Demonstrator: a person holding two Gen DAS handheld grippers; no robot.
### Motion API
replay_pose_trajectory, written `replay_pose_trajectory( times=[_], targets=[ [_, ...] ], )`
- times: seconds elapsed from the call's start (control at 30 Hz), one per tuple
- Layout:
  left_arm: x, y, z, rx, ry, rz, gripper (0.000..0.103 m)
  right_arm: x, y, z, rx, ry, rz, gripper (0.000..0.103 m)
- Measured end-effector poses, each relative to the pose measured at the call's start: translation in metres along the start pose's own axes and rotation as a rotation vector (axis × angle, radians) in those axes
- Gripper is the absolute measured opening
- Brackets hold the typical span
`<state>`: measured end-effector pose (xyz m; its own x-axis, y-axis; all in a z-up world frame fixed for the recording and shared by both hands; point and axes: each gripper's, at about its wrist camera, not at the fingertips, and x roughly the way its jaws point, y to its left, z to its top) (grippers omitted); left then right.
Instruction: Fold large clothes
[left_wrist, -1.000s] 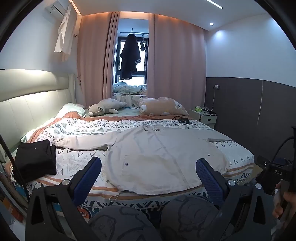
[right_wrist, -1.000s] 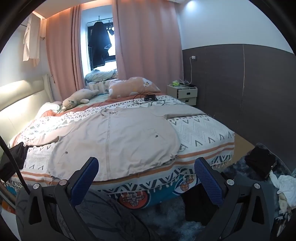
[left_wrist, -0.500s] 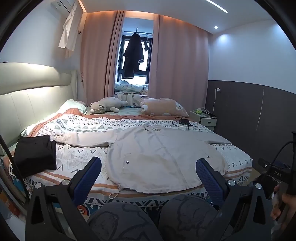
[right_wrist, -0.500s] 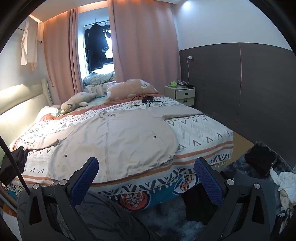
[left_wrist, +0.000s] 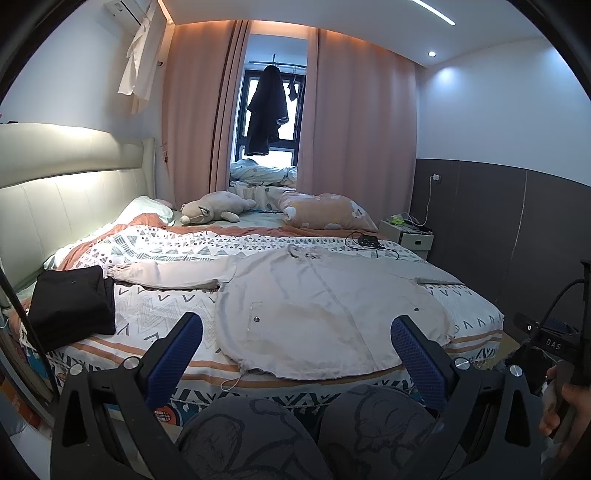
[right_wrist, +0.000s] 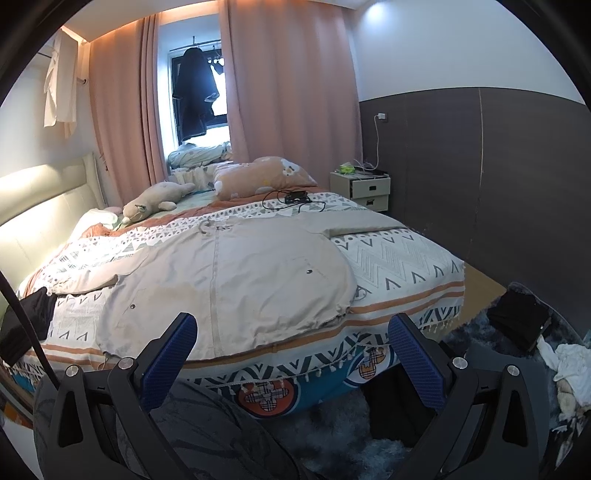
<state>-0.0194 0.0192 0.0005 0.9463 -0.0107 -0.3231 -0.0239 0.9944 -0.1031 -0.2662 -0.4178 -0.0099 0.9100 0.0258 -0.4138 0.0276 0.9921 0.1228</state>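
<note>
A folded black garment (left_wrist: 72, 301) sits at the bed's (left_wrist: 155, 306) left edge. Beside it, the large beige button-front jacket (left_wrist: 325, 306) lies spread flat (sleeves outstretched). Left claw (left_wrist: 295, 354) and right claw (right_wrist: 291, 350) both gape wide, holding nothing.

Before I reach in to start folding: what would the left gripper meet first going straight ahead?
Probably the hem of the beige long-sleeved jacket spread on the patterned bed; the open left gripper points there, though depth is unclear.
</note>
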Motion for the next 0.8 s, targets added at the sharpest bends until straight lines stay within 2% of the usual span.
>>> replay_pose_trajectory(
  times=[0.13,0.43,0.8],
  targets=[
    [-0.0018,0.0000,0.0005,-0.002,0.003,-0.007,0.103,-0.0001,0.0015,0.0000,-0.001,0.002,-0.021,0.103],
    [-0.0024,0.0003,0.0001,-0.009,0.003,-0.011,0.103,-0.0033,0.0029,-0.0012,0.011,0.002,0.000,0.103],
    [-0.0046,0.0017,-0.0003,-0.014,0.010,-0.029,0.103,-0.0089,0.0025,-0.0006,-0.001,-0.008,-0.017,0.103]
  ],
)
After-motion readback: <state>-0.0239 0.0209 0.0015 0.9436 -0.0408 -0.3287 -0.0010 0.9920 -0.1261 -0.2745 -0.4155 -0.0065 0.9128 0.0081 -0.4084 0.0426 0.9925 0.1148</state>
